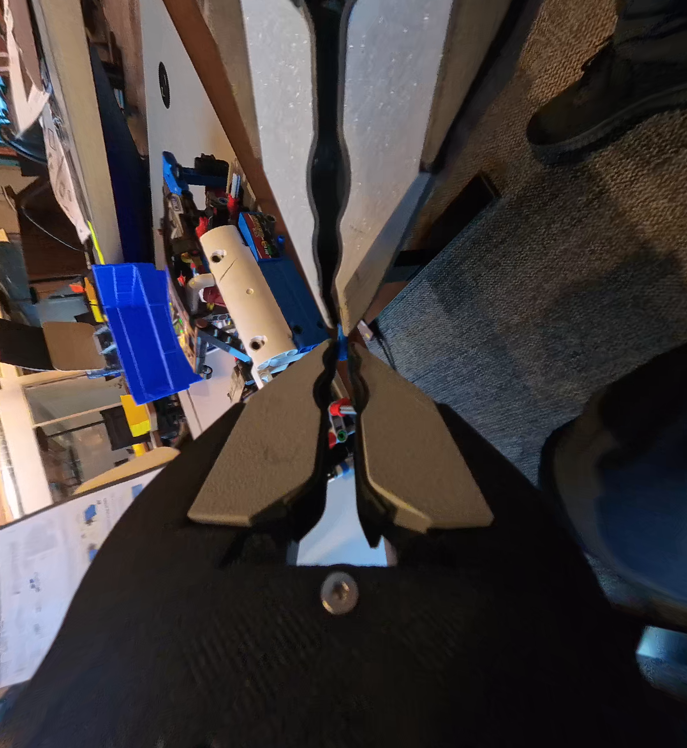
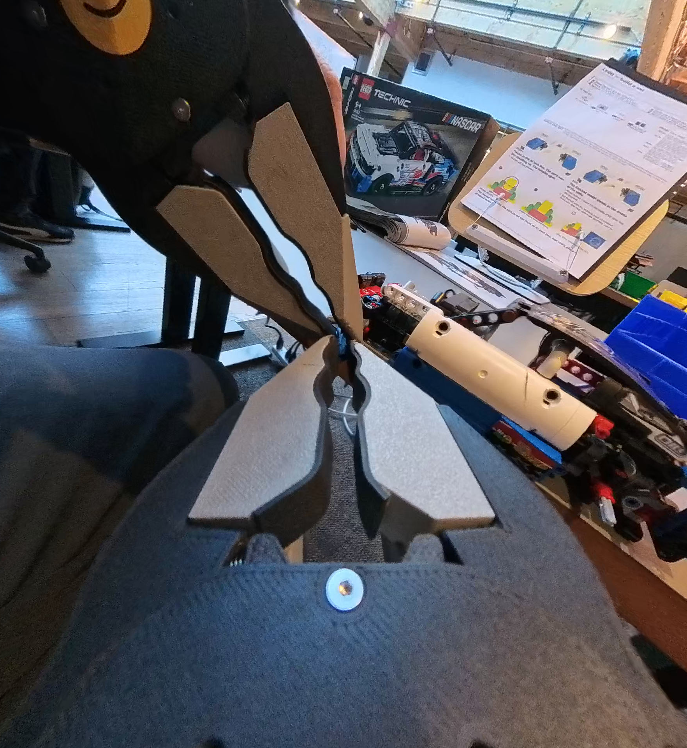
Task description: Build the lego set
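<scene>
My left gripper (image 1: 340,350) and right gripper (image 2: 342,351) meet tip to tip off the table's edge, above the carpet. Each is nearly shut, and a small blue lego piece (image 1: 341,345) sits pinched where the tips meet; it also shows in the right wrist view (image 2: 340,344). The right gripper's fingers (image 1: 378,162) come in from the top of the left wrist view. The left gripper's fingers (image 2: 293,194) come in from the upper left of the right wrist view. Small red and grey parts (image 1: 341,411) show in the gap between my left fingers. The part-built lego car (image 2: 495,384) lies on the table.
A blue parts bin (image 2: 677,356) stands beyond the car and also shows in the left wrist view (image 1: 143,332). The lego set box (image 2: 406,149) and an instruction sheet on a stand (image 2: 588,170) are at the back. A person's shoe (image 1: 617,105) rests on the carpet. The grippers are tip to tip, or close to it.
</scene>
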### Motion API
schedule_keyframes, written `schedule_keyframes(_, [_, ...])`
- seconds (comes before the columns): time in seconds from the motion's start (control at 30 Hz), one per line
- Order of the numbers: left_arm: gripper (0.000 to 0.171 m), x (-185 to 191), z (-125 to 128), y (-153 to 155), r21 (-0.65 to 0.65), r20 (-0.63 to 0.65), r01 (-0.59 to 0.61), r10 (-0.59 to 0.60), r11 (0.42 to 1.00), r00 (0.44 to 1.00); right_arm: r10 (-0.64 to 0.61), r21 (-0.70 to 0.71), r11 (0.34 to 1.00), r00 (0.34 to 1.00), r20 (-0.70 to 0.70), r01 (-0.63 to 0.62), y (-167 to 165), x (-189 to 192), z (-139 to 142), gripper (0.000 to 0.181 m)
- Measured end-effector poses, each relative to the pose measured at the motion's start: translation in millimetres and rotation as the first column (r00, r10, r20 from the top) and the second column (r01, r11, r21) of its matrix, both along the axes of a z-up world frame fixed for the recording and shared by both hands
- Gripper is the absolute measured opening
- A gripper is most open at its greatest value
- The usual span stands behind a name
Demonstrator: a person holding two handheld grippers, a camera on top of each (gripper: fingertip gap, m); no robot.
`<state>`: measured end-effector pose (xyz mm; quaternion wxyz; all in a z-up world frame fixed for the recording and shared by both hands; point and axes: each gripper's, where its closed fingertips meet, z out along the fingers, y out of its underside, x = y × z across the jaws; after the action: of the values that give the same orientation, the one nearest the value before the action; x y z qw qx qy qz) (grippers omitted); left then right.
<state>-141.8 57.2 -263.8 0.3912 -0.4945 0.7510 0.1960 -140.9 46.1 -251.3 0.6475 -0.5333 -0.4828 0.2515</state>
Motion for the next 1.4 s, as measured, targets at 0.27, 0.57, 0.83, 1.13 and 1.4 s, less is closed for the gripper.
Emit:
schedule_keyframes(0.27, [0.046, -2, 23, 4, -0.25, 0.282, -0.112, 0.183, 0.962, 0.942, -0.008, -0.104, 0.995, 0.995, -0.095, -0.002, 8, 10, 1, 0.0])
schedule_keyframes(0.57, [0.05, -23, 23, 18, -0.577, 0.446, -0.146, 0.459, 0.804, 0.768, -0.167, -0.175, 0.971, 0.986, -0.005, 0.164, 50, 49, -42, 0.0])
schedule_keyframes(0.83, [0.044, -17, -16, -29, -0.644, 0.415, -0.053, 0.406, 0.763, 0.814, -0.27, -0.341, 0.922, 0.938, -0.22, 0.185, 80, 118, -28, 0.0])
schedule_keyframes(1.13, [0.041, 15, -79, -73, -0.756, 0.221, -0.06, 0.34, 0.652, 0.914, -0.295, -0.28, 0.919, 0.955, -0.026, 0.276, 90, 116, -72, 0.003])
schedule_keyframes(1.4, [0.044, 64, -209, -93, -0.888, -0.113, -0.242, 0.324, 0.391, 0.939, -0.462, -0.134, 0.871, 0.881, 0.1, 0.472, 135, 189, -86, 0.003])
